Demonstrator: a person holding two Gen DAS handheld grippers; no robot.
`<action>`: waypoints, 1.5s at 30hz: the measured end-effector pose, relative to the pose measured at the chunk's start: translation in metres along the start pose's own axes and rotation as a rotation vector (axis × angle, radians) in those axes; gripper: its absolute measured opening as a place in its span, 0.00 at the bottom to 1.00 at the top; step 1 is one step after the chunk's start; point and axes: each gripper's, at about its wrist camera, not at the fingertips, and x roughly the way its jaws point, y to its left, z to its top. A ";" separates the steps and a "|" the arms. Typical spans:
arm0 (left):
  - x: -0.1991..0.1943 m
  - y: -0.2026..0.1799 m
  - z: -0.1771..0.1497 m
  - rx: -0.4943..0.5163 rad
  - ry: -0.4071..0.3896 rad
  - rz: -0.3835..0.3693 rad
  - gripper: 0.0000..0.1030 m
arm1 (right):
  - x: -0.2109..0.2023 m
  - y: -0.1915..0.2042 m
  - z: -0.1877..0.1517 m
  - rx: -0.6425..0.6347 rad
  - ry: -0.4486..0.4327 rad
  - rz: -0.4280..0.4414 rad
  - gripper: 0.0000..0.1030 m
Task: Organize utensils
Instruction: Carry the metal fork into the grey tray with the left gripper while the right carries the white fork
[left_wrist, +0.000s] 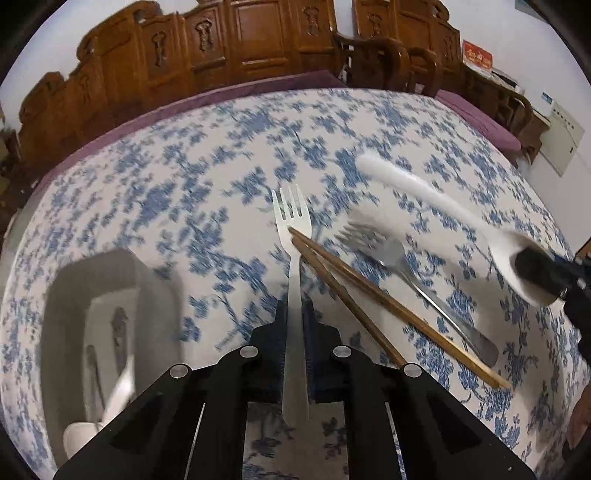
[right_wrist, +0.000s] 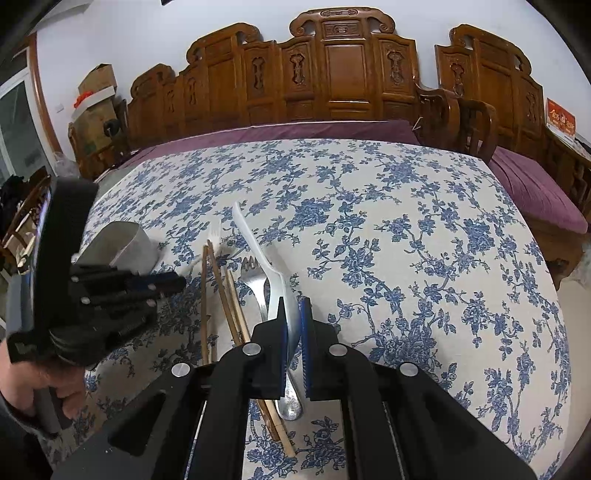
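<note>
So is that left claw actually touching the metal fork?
Touching. In the left wrist view the left gripper has its jaws closed on the fork, both pads pressed against the handle, which runs out on both sides of them.

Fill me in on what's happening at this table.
A person is sorting utensils with two handheld grippers. The left gripper is shut on a metal fork; the right gripper is shut on a white plastic spoon. Chopsticks and a second fork lie on the floral tablecloth, beside a grey holder.

no text can be read; the gold characters on the red sign (left_wrist: 477, 55) are too blurred.
</note>
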 end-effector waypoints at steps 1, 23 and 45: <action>-0.004 0.002 0.002 0.002 -0.009 0.007 0.07 | 0.000 0.001 0.000 0.002 0.002 0.001 0.07; -0.075 0.029 -0.013 0.019 -0.101 0.029 0.08 | 0.002 0.022 -0.016 -0.012 0.031 -0.008 0.07; -0.101 0.086 -0.052 -0.014 -0.082 0.044 0.08 | -0.020 0.082 -0.027 -0.094 0.006 0.036 0.07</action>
